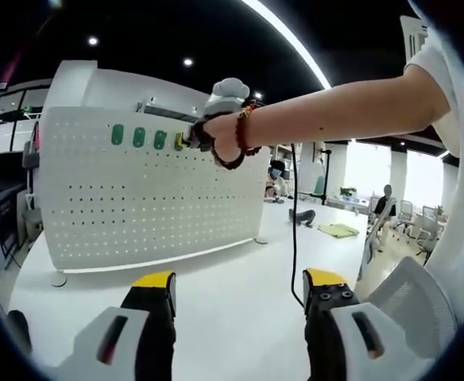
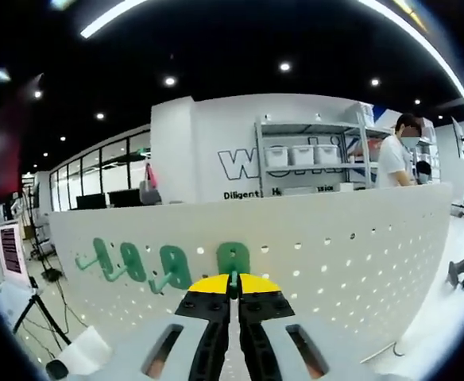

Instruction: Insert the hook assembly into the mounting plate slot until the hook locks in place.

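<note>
A white pegboard mounting plate (image 1: pixel 137 198) stands upright on the white table (image 1: pixel 232 294). Three green hooks (image 1: pixel 139 137) sit in its top row. In the left gripper view a person's hand holds my right gripper (image 1: pixel 181 141) against the board just right of those hooks. In the right gripper view my right gripper (image 2: pixel 233 284) is shut on the thin stem of a green hook (image 2: pixel 233 258), whose plate lies against the pegboard (image 2: pixel 351 238). Other green hooks (image 2: pixel 174 266) hang to its left. My left gripper (image 1: pixel 240 279) stands open over the table, with nothing between its fingers.
A black cable (image 1: pixel 294 230) hangs from the person's arm (image 1: pixel 335 107) down to the table. A small black object (image 2: pixel 458 272) lies at the board's right end. Behind the board are a shelf with bins (image 2: pixel 299 155), a standing person (image 2: pixel 395 155) and a tripod (image 2: pixel 45 317).
</note>
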`<state>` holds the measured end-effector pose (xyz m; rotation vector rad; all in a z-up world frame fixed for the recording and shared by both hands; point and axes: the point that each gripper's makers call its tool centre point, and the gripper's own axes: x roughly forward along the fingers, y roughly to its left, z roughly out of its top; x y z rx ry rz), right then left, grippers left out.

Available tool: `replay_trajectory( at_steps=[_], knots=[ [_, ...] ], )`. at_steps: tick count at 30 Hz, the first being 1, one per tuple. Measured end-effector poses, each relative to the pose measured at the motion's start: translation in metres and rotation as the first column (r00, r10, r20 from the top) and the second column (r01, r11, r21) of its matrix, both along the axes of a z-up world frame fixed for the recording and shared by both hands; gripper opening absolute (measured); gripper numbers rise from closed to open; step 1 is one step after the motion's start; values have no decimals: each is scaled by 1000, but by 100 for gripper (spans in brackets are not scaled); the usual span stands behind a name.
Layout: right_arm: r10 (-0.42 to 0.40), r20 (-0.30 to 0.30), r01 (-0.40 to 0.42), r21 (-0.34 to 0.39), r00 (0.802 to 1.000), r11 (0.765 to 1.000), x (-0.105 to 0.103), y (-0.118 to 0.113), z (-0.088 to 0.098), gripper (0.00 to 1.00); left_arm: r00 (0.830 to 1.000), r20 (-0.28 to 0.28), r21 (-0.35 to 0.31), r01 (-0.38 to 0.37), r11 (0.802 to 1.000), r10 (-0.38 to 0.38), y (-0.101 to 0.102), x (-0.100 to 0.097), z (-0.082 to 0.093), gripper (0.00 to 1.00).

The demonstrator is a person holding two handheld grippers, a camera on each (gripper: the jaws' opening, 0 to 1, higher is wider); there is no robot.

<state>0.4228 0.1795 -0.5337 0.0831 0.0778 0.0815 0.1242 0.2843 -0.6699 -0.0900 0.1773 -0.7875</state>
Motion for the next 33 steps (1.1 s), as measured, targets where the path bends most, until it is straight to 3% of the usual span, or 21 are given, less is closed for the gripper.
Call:
replay_trajectory(
  at_steps=[3,11,13,16,22,26,33],
  knots=[
    [12,9,-11,-69,1000,998,-2,2,1,1,1000,-1,5,1,1000,-1,0,0,-1,66],
    [27,-6,-27,-30,1000,999,-3,1,-4,1,1000,1,2,6,1000,-6,-2,0,0,66],
    [31,-9,-32,-77,999,996,-3,1,-7,2,1000,0,1,9,1000,-9,-2,0,0,66],
    [35,-7,-35,-46,999,998,-2,-1,-8,5,1000,1,3,10,1000,-10,-3,1,0,66],
    [51,9,-50,-78,999,996,-2,2,-6,4,1000,-5,6,18,1000,-18,-5,0,-1,65],
    [51,-6,-51,-53,999,997,-1,2,-9,5,1000,-5,4,16,1000,-16,-4,0,-1,65],
    [93,4,-92,-51,996,994,-6,9,-12,12,1000,-4,4,10,1000,-10,-4,0,-1,65]
  ],
)
